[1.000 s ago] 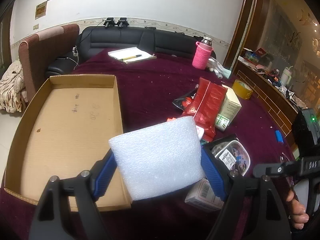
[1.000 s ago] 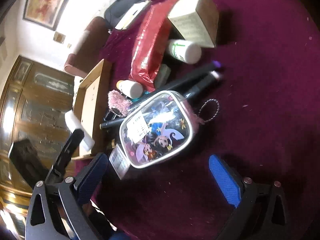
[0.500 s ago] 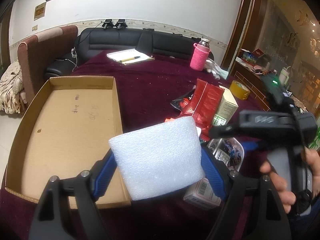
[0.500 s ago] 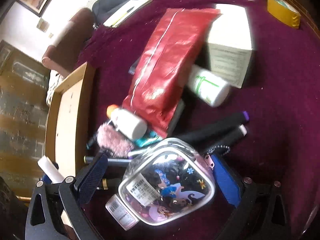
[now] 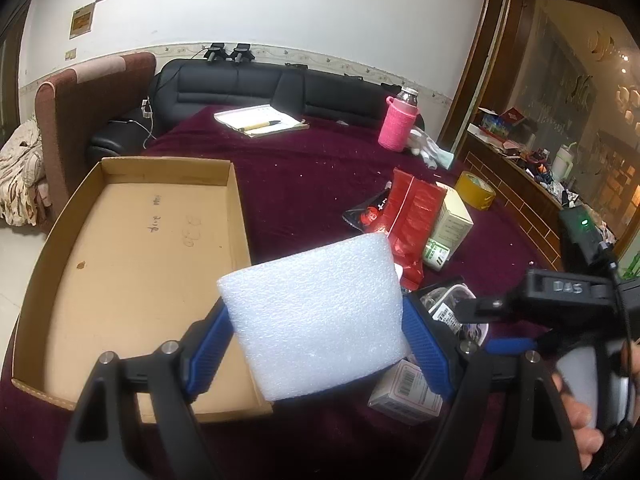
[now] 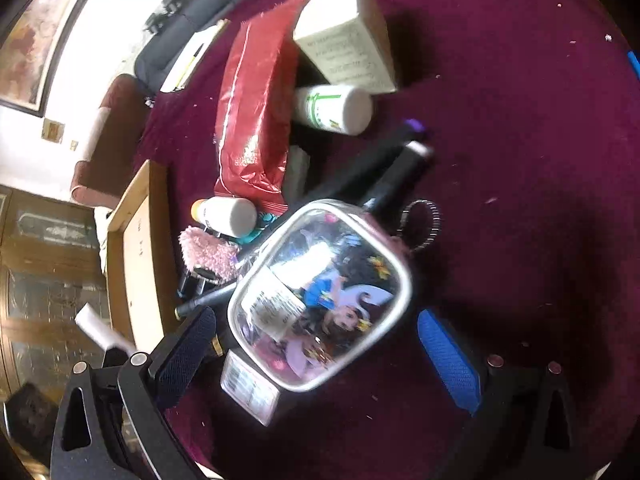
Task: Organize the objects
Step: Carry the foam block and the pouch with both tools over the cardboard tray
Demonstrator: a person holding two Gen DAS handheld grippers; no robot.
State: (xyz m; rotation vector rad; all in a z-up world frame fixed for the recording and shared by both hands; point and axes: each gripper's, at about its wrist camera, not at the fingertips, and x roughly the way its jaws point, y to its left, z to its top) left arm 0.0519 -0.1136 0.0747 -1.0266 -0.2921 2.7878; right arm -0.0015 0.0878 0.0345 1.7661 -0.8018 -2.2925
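Note:
My left gripper (image 5: 314, 332) is shut on a white foam block (image 5: 316, 304), held above the near right corner of an empty cardboard tray (image 5: 132, 248). My right gripper (image 6: 316, 324) is open and points down over a clear pouch with a cartoon print (image 6: 320, 288). The pouch lies between its two blue pads without touching either. It rests on a small barcoded box (image 6: 248, 388) and some black pens (image 6: 384, 160). In the left wrist view the right gripper (image 5: 492, 324) shows at the right, held by a hand.
The pile on the maroon cloth also holds a red packet (image 6: 256, 120), a beige box (image 6: 348, 40), two white bottles (image 6: 332, 108), and a pink fluffy item (image 6: 206, 252). Farther off are a yellow tape roll (image 5: 476, 190), a pink-sleeved bottle (image 5: 400, 124) and a notebook (image 5: 260, 120).
The right gripper has rolled and shifted over the pile, so the clear pouch now sits between its fingers. The left gripper and its foam block have stayed put.

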